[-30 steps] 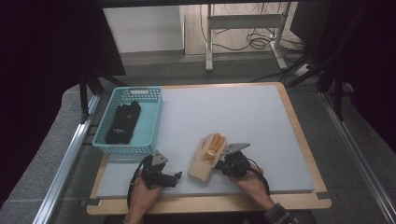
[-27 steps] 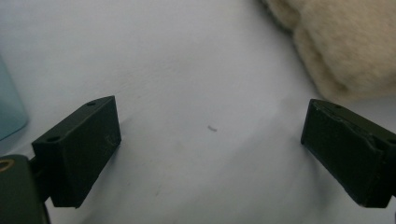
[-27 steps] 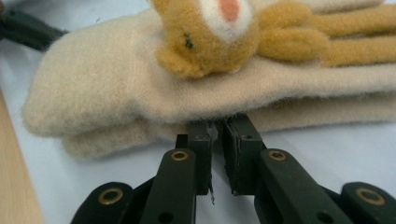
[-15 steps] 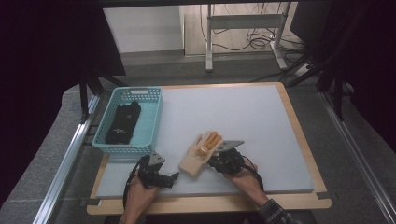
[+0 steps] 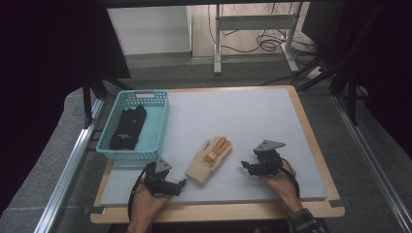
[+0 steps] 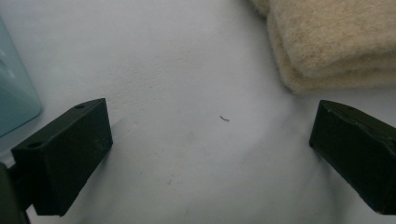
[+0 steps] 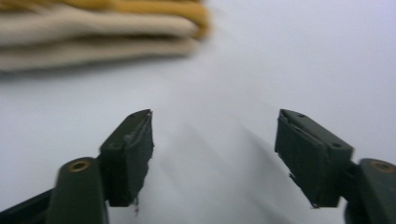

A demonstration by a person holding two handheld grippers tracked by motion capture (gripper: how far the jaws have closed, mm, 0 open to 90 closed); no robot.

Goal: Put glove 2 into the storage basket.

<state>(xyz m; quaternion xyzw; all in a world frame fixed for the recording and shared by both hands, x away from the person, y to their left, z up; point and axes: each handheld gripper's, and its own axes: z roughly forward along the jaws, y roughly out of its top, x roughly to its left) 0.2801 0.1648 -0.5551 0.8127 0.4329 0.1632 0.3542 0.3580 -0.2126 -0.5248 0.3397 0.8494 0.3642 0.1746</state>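
A cream glove with orange fingertips (image 5: 210, 160) lies flat on the pale grey mat, near the front middle. My left gripper (image 5: 180, 184) rests just left of the glove's cuff (image 6: 336, 42), jaws wide open over bare mat. My right gripper (image 5: 244, 166) stands a short way right of the glove (image 7: 102, 23), apart from it. Its jaws have just been opening and nothing is between them. A pair of black gloves (image 5: 128, 127) lies in the teal basket (image 5: 160, 127) at the left.
The grey mat (image 5: 243, 116) sits on a wooden board (image 5: 311, 141) whose edge runs round it. The basket's corner (image 6: 14, 102) shows beside my left jaw. Metal rails flank the table; a desk frame and cables stand beyond it.
My right gripper let go of the cream glove, opened and drew away to the right. The glove now lies flat on the mat. The left gripper stayed put.
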